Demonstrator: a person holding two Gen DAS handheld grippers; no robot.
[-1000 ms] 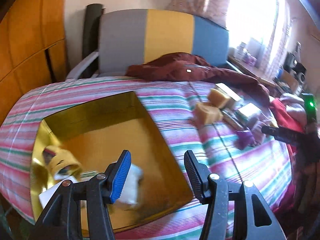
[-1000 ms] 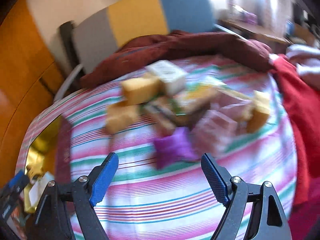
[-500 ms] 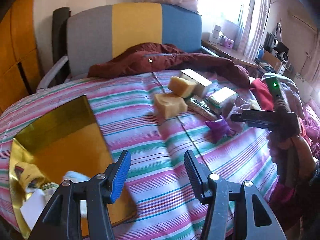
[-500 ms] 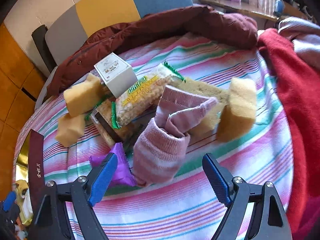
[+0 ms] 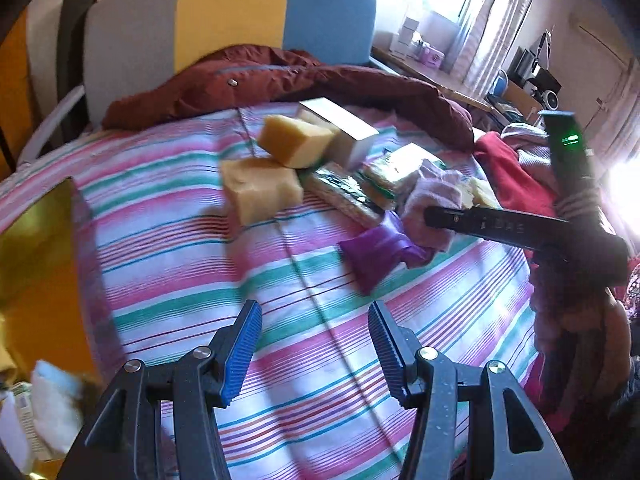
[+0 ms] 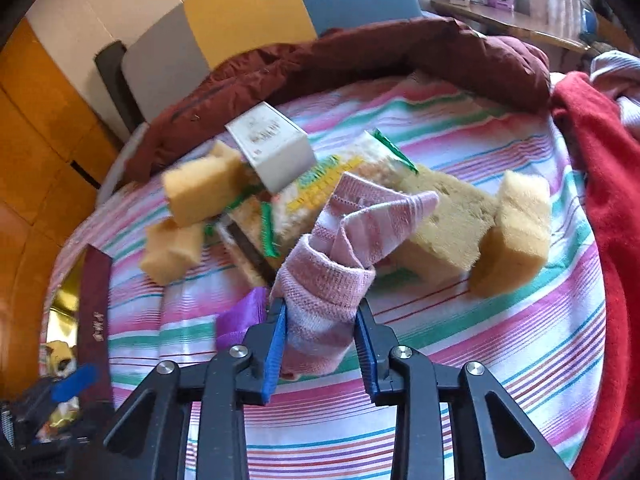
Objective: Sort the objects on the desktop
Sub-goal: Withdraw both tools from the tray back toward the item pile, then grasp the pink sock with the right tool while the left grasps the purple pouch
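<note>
Left wrist view: left claw (image 5: 314, 348) partly open, empty, blue ribbed pads above a bed with a pink, green and white striped sheet (image 5: 304, 280). At far left, gold-lined box (image 5: 36, 248), shiny inside, with a blurred white soft item (image 5: 52, 404) at its near end. Mid-bed, a heap: two porous yellow sponge blocks (image 5: 260, 192), a white cardboard carton (image 5: 340, 128), crinkly snack packets (image 5: 348, 196), a glossy purple pouch (image 5: 376, 252). At right, right claw (image 5: 430, 216) seen side-on at the pink sock (image 5: 432, 196).

Right wrist view: right claw (image 6: 322, 336) closed tight on the cuff of the pink-and-white striped knit sock (image 6: 332, 280), folded, toe pointing away, resting on the heap. Around it: white carton (image 6: 272, 148), snack packets (image 6: 316, 184) with green edging, purple pouch (image 6: 240, 316) just left of the blue pads, rough spongy blocks (image 6: 512, 232) to right and left. Dark red box edge (image 6: 94, 312) at left, with gold lining and blurred small items (image 6: 60, 356) inside. Maroon padded jacket (image 6: 360, 64) crumpled behind.
</note>
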